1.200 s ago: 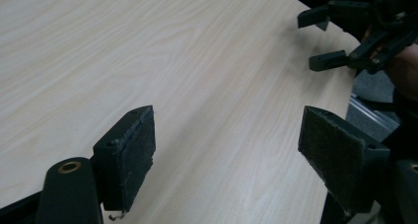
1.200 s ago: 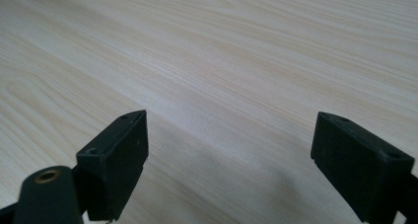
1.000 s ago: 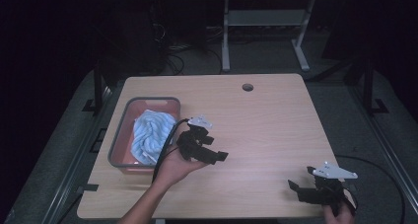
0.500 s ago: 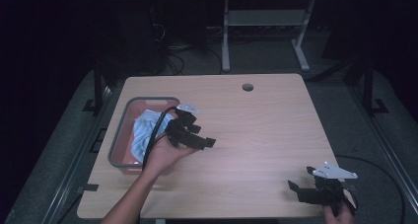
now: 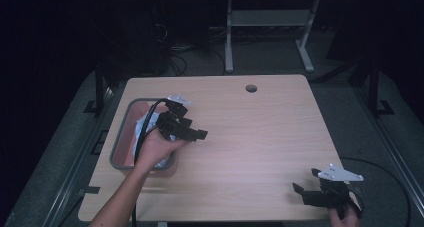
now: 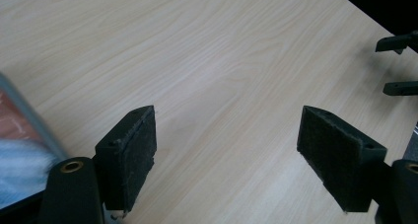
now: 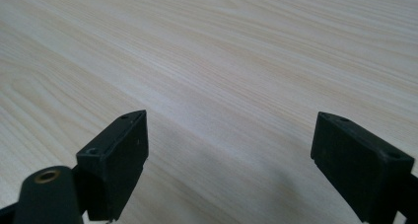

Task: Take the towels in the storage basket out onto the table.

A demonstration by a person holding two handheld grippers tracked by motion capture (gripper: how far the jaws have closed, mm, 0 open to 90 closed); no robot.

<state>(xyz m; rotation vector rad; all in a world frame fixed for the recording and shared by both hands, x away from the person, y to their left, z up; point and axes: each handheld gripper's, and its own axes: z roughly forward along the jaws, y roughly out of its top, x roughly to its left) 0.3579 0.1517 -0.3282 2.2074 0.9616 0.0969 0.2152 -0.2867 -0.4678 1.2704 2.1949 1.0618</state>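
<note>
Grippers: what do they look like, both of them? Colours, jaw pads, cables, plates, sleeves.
Both are black. The left gripper has flat rectangular jaws with rough dark pads, brass-coloured rings at the jaw bases, a grey three-cornered plate on top and a black cable looping back along the forearm. The right gripper has the same grey plate and a black cable trailing right. Forearms are bare, no sleeves.

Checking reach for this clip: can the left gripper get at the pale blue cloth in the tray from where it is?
Probably yes: the left gripper hangs open at the tray edge, the cloth uncovered beside it.
</note>
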